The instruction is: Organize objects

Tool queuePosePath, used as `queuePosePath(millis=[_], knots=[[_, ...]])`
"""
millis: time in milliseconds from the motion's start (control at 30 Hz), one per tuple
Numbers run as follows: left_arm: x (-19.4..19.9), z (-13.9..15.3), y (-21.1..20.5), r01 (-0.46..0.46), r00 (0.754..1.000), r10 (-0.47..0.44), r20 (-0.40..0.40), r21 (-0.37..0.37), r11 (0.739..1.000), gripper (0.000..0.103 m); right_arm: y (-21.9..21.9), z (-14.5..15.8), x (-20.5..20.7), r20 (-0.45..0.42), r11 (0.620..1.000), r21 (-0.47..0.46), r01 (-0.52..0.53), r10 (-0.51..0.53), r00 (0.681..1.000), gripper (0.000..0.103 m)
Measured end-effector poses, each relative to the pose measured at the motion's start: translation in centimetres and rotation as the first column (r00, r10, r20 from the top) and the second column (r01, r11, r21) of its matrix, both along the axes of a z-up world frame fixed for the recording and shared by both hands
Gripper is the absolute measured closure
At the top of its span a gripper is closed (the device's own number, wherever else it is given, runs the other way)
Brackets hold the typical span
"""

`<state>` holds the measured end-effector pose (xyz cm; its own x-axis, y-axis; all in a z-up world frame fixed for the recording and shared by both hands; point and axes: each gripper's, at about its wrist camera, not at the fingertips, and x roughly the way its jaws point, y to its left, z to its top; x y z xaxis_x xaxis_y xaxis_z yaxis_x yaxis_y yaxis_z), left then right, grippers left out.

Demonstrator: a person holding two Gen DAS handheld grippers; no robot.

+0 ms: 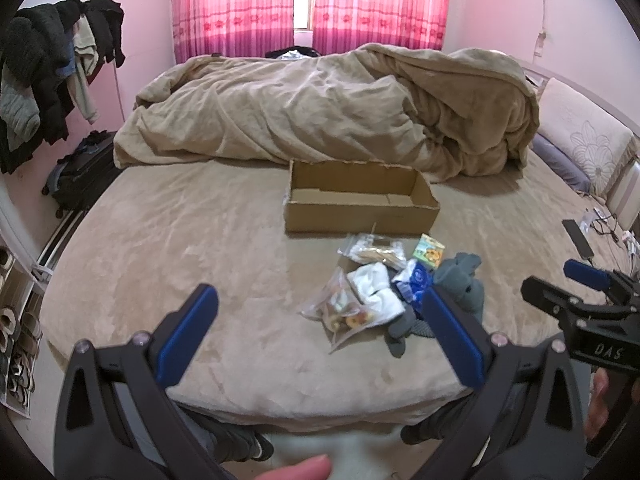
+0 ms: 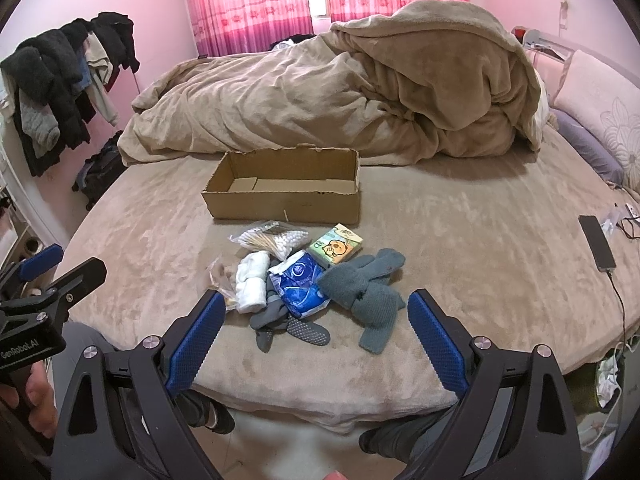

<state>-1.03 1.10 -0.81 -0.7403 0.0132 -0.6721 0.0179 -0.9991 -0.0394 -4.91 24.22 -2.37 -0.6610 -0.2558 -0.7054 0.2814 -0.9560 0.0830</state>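
Both grippers hang above the near edge of the bed, jaws spread wide and holding nothing: the left gripper [image 1: 320, 332] and the right gripper [image 2: 316, 332]. The pile to be sorted lies just ahead of the right gripper's jaws and toward the right-hand finger of the left one. In it are grey gloves [image 2: 366, 288], a blue tissue pack [image 2: 298, 284], a rolled white sock [image 2: 252, 280], dark grip socks [image 2: 288, 324], a bag of cotton swabs [image 2: 272, 238] and a small cartoon-printed pack [image 2: 336, 244]. Beyond the pile, farther ahead of both jaws, sits the open cardboard box [image 2: 284, 200], which looks empty. The things overlap, so closing on one could probably drag a neighbour along or pinch two at once. The slick plastic bags could slip from the pads, and the limp gloves could trail and snag the box wall. Pressing down too far would likely gather the soft bed cover [image 2: 460, 240] into the grip.
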Motion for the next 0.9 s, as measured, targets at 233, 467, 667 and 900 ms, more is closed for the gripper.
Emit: queuePosePath(millis=[233,467,667,900], knots=[[-2.0,-1.9,0.3,0.012,0.999,-0.012,0.036,-0.002,1.000,0.000,0.4,-0.7,-1.1,0.008,1.000,0.001,-0.001,0.001,1.000,0.008],[-5.3,-6.4,-0.4,0.048,0.994,-0.052,0.096,0.046,0.998,0.001,1.3,-3.3,-4.0,0.024,1.000,0.019,0.013,-0.014,1.000,0.008],[-8.5,-11.3,-0.7,0.044,0.983,-0.058,0.172,0.088,0.995,0.003,2.3,-6.7,-7.2,0.061,0.999,0.033,0.017,-0.019,0.998,0.008],[-11.7,-16.0,-0.8,0.029,0.969,-0.056,0.242,0.114,0.993,0.009,3.0,-10.6,-10.2,0.118,0.999,0.033,0.013,-0.016,0.993,0.011]])
